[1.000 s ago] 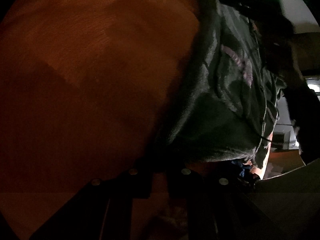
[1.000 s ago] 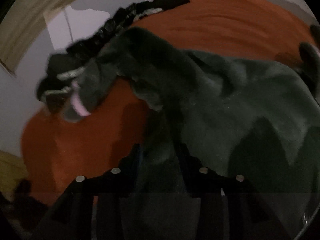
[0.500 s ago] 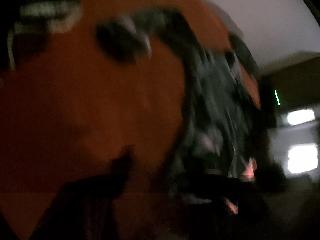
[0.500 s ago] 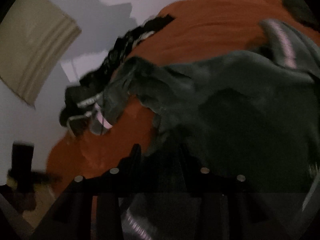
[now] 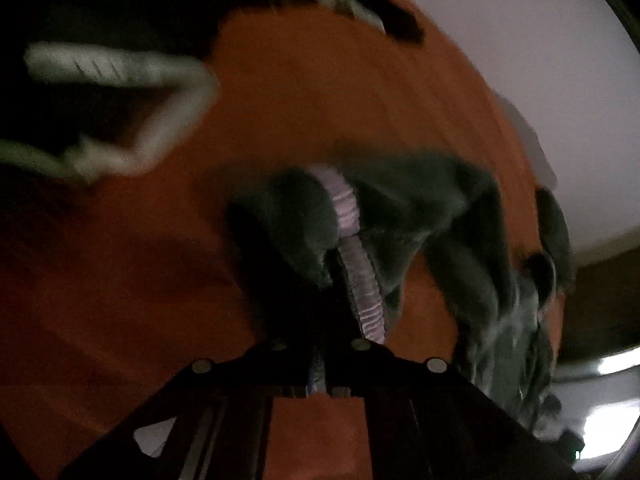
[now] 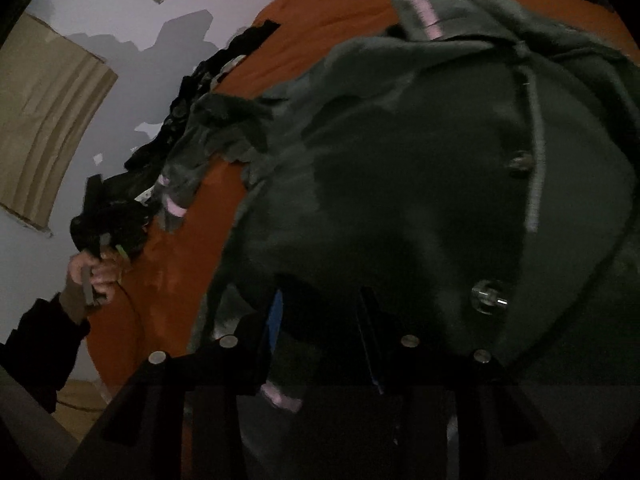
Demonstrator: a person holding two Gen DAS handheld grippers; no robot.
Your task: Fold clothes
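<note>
A dark green fleece jacket with pink trim and clear buttons lies spread over an orange bed cover. My right gripper is shut on the jacket's near edge, and the cloth fills most of the right wrist view. In the left wrist view my left gripper is shut on a sleeve end with a pink cuff, and the rest of the jacket trails off to the right. The right wrist view also shows the left gripper far left, held by a person's hand.
A black garment with white stripes lies at the upper left of the orange cover. More black clothes are piled along the bed's far edge. A pale wall and a beige blind stand behind.
The left gripper has swung away from the jacket body with the pink-cuffed sleeve, drawing it out. In the right wrist view the jacket has come closer and spread wider.
</note>
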